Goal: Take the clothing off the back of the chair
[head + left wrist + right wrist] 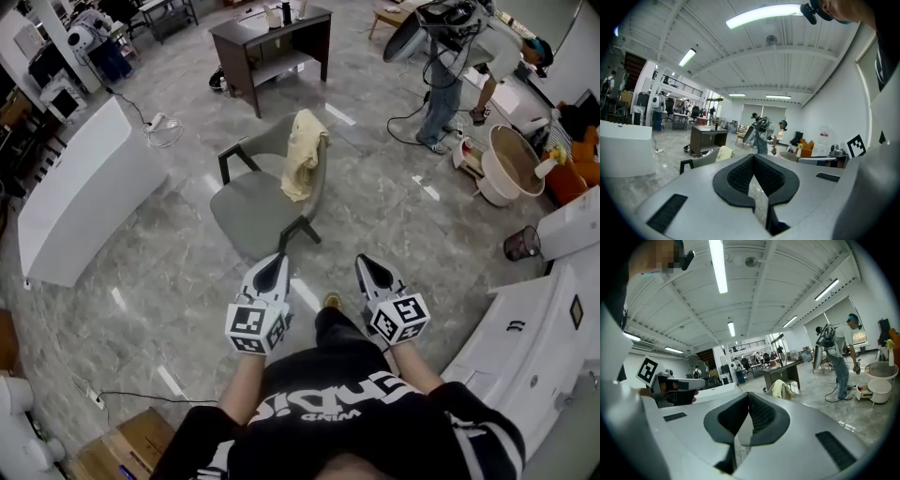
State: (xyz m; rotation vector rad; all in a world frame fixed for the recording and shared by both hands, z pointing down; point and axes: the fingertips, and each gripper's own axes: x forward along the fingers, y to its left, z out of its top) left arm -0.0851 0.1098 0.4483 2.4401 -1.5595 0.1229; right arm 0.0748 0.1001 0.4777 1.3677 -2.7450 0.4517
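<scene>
Left gripper (275,262) and right gripper (367,266), jaws closed on nothing, face the chair (246,204) across grey marble floor (375,216).
A white counter (80,197) stands well left of the left gripper. Yellow clothing (302,155) drapes the chair's backrest ahead, well apart from both tips. White cabinets (525,328) stand near the right gripper's right.

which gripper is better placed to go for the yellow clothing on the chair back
Left, marginally. Both are shut, empty and well short of the chair, but the left gripper lines up more nearly with the yellow clothing draped on its back; the right gripper sits further aside.
</scene>
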